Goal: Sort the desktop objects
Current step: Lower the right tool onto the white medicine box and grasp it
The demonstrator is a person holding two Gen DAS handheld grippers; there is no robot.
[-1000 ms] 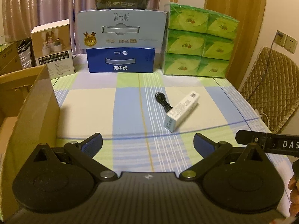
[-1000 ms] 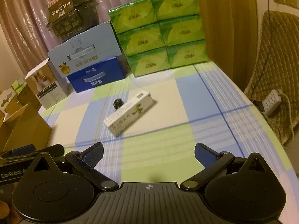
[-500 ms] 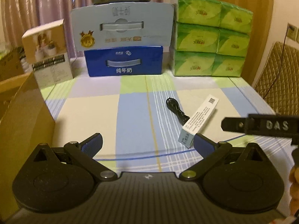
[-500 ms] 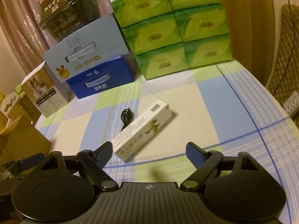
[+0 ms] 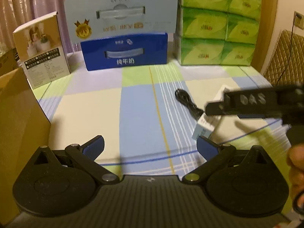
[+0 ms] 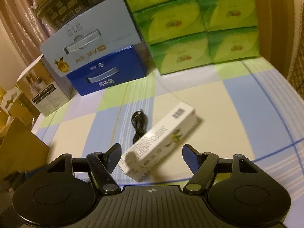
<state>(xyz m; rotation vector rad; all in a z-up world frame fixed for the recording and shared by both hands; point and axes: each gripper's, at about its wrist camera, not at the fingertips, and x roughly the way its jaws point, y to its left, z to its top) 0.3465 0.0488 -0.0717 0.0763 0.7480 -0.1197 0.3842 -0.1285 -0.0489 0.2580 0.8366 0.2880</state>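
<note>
A long white carton [image 6: 159, 142] with a barcode and a green plant print lies slantwise on the checked tablecloth [image 6: 237, 104]. Its near end sits between the fingers of my right gripper [image 6: 152, 156], which is open and not touching it. A coiled black cable [image 6: 139, 122] rests just left of the carton. In the left wrist view the right gripper's black body [image 5: 256, 102] covers most of the carton [image 5: 205, 125], and the cable [image 5: 187, 101] shows beside it. My left gripper [image 5: 150, 148] is open above bare cloth, with nothing between its fingers.
A brown cardboard box [image 5: 17, 117] stands at the left table edge. Along the back are a small product box [image 5: 41, 49], a blue milk case [image 5: 125, 51] under a pale blue case [image 5: 121, 13], and stacked green tissue packs [image 5: 218, 24]. A hand [image 5: 296, 169] shows at right.
The right gripper has moved forward and down until the white carton's near end lies between its fingers. The left gripper has advanced a little toward the back boxes. Both stay open.
</note>
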